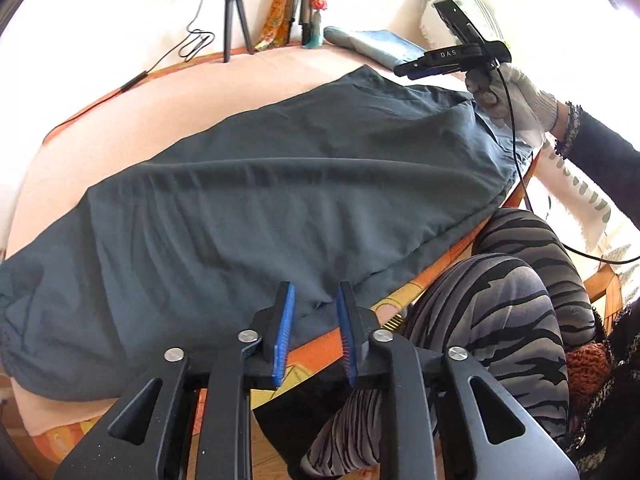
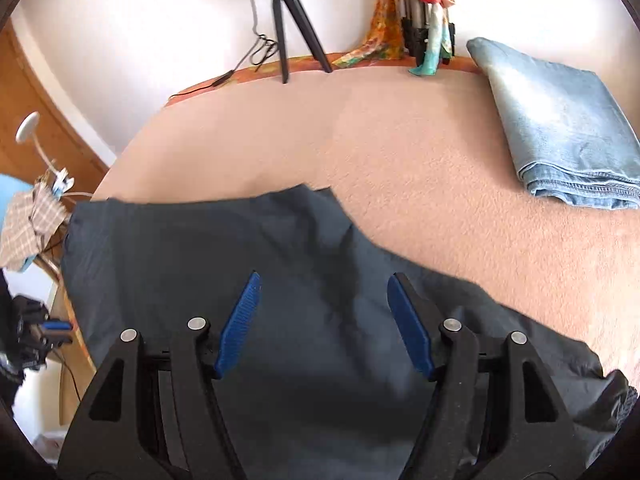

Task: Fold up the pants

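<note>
The dark pants [image 1: 280, 184] lie lengthwise across the pink-covered worktop [image 2: 400, 152], their near hem just ahead of the left gripper [image 1: 315, 306], its jaws narrowly apart, while the right gripper [image 2: 324, 312] hovers wide open above the opposite end.

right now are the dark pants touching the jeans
Apart. The right wrist view shows bare pink blanket between the dark pants and the folded jeans.

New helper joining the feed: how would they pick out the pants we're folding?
Find the peach blanket covering the table. The pants are the dark grey garment spread lengthwise along its near edge; the folded jeans at the far corner are light blue.
</note>
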Action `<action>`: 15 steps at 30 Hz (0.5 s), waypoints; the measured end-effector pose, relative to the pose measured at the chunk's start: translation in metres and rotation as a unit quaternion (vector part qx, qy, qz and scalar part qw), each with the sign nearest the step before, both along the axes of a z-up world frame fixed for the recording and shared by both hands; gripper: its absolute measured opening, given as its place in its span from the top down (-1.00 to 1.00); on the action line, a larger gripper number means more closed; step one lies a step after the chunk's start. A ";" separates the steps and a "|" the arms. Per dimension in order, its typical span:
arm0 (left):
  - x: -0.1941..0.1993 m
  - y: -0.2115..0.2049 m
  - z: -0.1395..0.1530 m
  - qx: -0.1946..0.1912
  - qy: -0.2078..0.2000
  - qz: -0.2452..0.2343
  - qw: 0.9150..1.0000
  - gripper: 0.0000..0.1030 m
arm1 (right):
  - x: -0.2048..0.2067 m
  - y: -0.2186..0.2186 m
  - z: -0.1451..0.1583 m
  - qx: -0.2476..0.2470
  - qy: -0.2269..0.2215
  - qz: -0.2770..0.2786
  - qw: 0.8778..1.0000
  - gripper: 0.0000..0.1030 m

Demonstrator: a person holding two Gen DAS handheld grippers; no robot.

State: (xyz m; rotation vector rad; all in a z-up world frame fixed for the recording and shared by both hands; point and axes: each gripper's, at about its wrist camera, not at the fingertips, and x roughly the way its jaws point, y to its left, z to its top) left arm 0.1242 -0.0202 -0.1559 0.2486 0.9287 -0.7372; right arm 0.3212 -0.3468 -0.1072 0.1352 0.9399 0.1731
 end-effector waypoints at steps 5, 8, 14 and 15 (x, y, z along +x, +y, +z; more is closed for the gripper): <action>0.017 0.077 -0.002 -0.062 0.021 0.144 0.987 -0.07 | 0.004 0.025 0.003 0.001 -0.011 0.051 0.999 -0.34; 0.028 0.148 -0.006 -0.131 0.035 0.271 0.953 -0.08 | -0.010 0.048 0.007 0.005 -0.011 0.094 0.995 -0.34; 0.046 0.271 -0.037 -0.274 0.105 0.449 0.844 -0.08 | -0.038 0.091 0.021 0.002 -0.014 0.158 0.987 -0.34; 0.047 0.282 -0.044 -0.293 0.118 0.464 0.828 -0.08 | -0.042 0.097 0.023 0.006 -0.014 0.166 0.986 -0.34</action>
